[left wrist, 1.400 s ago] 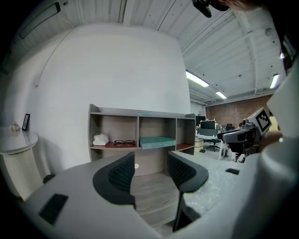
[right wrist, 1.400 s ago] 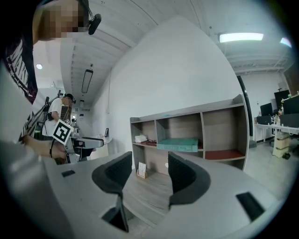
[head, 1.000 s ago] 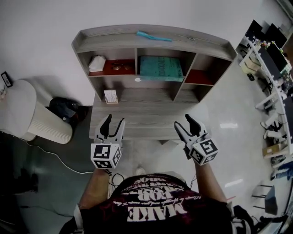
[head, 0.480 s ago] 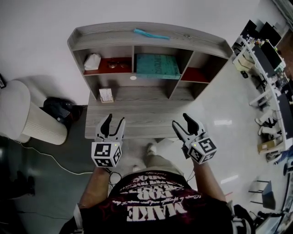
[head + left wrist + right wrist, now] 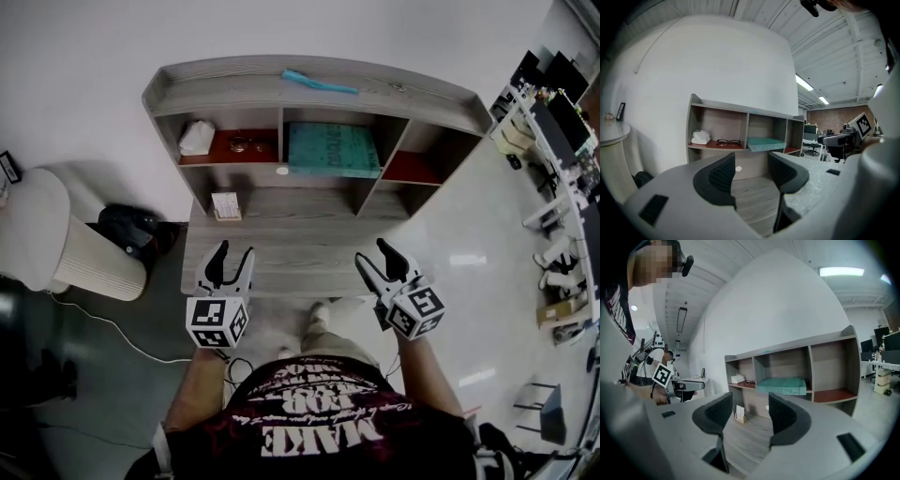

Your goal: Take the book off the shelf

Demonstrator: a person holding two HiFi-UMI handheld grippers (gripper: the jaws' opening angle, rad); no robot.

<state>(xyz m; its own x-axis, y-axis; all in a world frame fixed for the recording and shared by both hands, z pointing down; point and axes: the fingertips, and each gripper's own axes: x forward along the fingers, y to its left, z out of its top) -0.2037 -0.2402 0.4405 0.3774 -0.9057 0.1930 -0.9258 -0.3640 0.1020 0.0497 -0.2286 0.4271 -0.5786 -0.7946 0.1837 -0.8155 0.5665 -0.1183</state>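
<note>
Status: the teal flat book [image 5: 333,150] lies flat in the middle compartment of the grey wood-grain shelf unit [image 5: 187,75]. The unit stands at the back of the grey wood desk [image 5: 281,239], against the white wall. The book's front edge sits about at the compartment's front lip. We're not touching it.

Left gripper [image 5: 234,253]: we see the jaws apart with nothing between the pads, only desk top and shelf showing through the gap. It hangs over the desk's near edge on the left side and points at the shelf.

Right gripper [image 5: 375,255]: same story, jaws wide apart and empty. It hangs over the near edge further right, angled a little toward the middle. Both grippers are well short of the book.

Other items we can see:
- The left compartment has a red floor, with a white crumpled cloth [image 5: 196,137] and black-framed glasses [image 5: 242,143] just beside it.
- The right compartment also has a red floor.
- A thin light-blue strip [image 5: 319,82] lies on the shelf's top board.
- A small white card stand [image 5: 226,205] sits on the desk below the left compartment.
- A small white round dot [image 5: 282,171] shows on the panel under the book.
- Left of the desk stands a white round ribbed side table [image 5: 56,244], with a black bag [image 5: 131,225] on the floor between it and the desk.
- At far right are office desks with monitors [image 5: 553,112].
</note>
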